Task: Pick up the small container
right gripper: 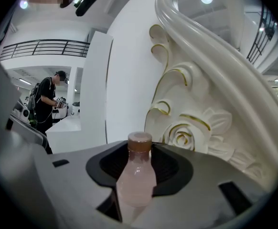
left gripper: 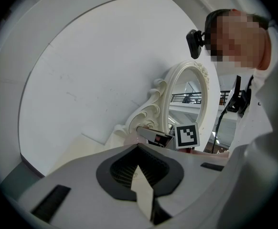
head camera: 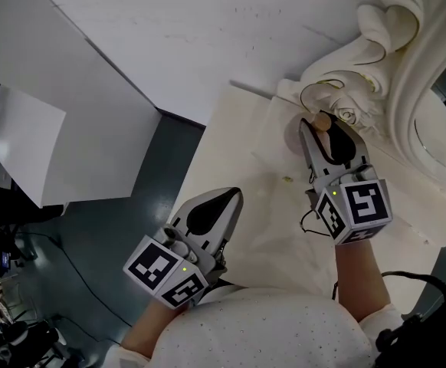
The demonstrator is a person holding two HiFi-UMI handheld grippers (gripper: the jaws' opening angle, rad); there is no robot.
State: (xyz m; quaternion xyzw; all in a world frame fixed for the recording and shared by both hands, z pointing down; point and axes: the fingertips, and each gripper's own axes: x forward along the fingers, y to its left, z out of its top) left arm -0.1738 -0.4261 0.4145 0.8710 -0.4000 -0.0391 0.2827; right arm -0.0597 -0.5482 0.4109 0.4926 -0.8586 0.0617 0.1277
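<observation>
The small container (right gripper: 135, 180) is a pale pink bottle with a brown cap. It stands upright between the jaws of my right gripper (right gripper: 140, 149), whose pads press its body from both sides. In the head view only its cap (head camera: 321, 120) shows, at the tip of the right gripper (head camera: 319, 130), close to the carved foot of a mirror frame. My left gripper (head camera: 234, 194) hangs over the near left edge of the cream table (head camera: 238, 144), its jaws together and nothing in them; its own view shows the tips (left gripper: 139, 147) meeting.
An ornate white mirror frame (head camera: 391, 67) with gold-edged scrolls and a rose (right gripper: 182, 135) stands right behind the bottle. A white wall panel (head camera: 169, 37) runs along the back. Grey floor (head camera: 131, 205) lies left of the table. A person stands far off (right gripper: 48, 99).
</observation>
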